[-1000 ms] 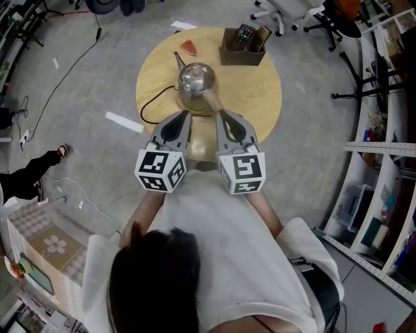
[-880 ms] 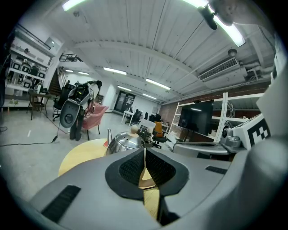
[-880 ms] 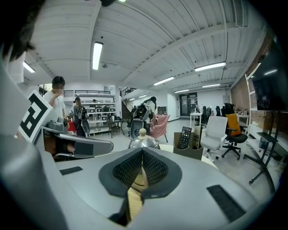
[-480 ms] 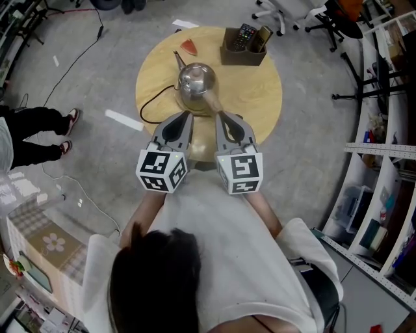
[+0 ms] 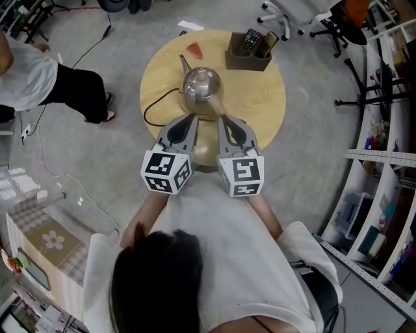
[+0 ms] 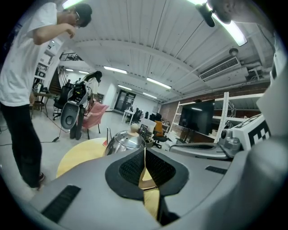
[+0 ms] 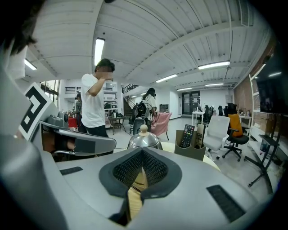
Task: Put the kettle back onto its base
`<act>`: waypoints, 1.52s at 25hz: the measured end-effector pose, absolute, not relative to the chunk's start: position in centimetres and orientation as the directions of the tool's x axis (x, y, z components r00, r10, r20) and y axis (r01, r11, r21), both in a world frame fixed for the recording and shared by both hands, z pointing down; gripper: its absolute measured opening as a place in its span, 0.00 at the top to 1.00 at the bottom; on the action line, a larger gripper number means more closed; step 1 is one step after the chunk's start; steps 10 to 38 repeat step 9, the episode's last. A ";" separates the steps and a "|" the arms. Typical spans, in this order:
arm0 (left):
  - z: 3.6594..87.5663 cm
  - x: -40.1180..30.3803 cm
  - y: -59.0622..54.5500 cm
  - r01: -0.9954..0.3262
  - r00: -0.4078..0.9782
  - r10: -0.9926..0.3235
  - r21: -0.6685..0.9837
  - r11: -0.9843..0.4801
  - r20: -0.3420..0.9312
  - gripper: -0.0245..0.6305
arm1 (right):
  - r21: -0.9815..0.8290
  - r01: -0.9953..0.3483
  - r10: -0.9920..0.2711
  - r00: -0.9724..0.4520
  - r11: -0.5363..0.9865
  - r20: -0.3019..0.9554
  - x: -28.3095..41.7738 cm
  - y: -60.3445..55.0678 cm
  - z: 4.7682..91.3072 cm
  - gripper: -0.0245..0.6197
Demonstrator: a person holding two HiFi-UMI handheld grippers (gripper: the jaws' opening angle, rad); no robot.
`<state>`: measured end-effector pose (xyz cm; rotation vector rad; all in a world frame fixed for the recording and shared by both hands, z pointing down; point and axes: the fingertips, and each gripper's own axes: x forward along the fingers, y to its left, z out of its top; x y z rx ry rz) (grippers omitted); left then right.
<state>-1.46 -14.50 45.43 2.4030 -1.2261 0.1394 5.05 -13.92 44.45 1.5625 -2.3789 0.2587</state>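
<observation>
Kettle, a steel gooseneck one, stands where it stood a second ago, on the far half of the round wooden table, with its handle pointing back toward the person. Neither gripper has shifted either. The left gripper and the right gripper hover side by side just short of the handle, each with its jaws pressed together and nothing between them. The only real change is off the table: a bystander has walked up along the floor at the left. For the task, this means nothing is in hand. A black cord runs in under the kettle, so I judge it already sits on its base, though the base itself is hidden beneath it.

Around the table are metal shelving at the right and office chairs beyond it. A brown organiser box holding remote controls sits at the table's far edge, and a small red wedge lies near the spout. Nothing lies between the grippers and the kettle, and the bystander is well clear of the table.
</observation>
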 end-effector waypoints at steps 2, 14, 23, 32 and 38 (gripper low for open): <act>45.3 -1.4 -14.7 -0.790 0.604 -0.746 0.331 -0.516 0.280 0.91 | 0.007 -0.917 -0.867 -0.374 0.398 0.330 5.0 -14.1 44.4 0.92; 45.6 -1.1 -15.1 -0.789 0.606 -0.743 0.331 -0.518 0.283 0.91 | 0.014 -0.914 -0.863 -0.377 0.405 0.335 5.0 -14.4 44.7 0.92; 45.6 -1.1 -15.1 -0.789 0.606 -0.743 0.331 -0.518 0.283 0.91 | 0.014 -0.914 -0.863 -0.377 0.405 0.335 5.0 -14.4 44.7 0.92; 45.6 -1.1 -15.1 -0.789 0.606 -0.743 0.331 -0.518 0.283 0.91 | 0.014 -0.914 -0.863 -0.377 0.405 0.335 5.0 -14.4 44.7 0.92; 45.6 -1.1 -15.1 -0.789 0.606 -0.743 0.331 -0.518 0.283 0.91 | 0.014 -0.914 -0.863 -0.377 0.405 0.335 5.0 -14.4 44.7 0.92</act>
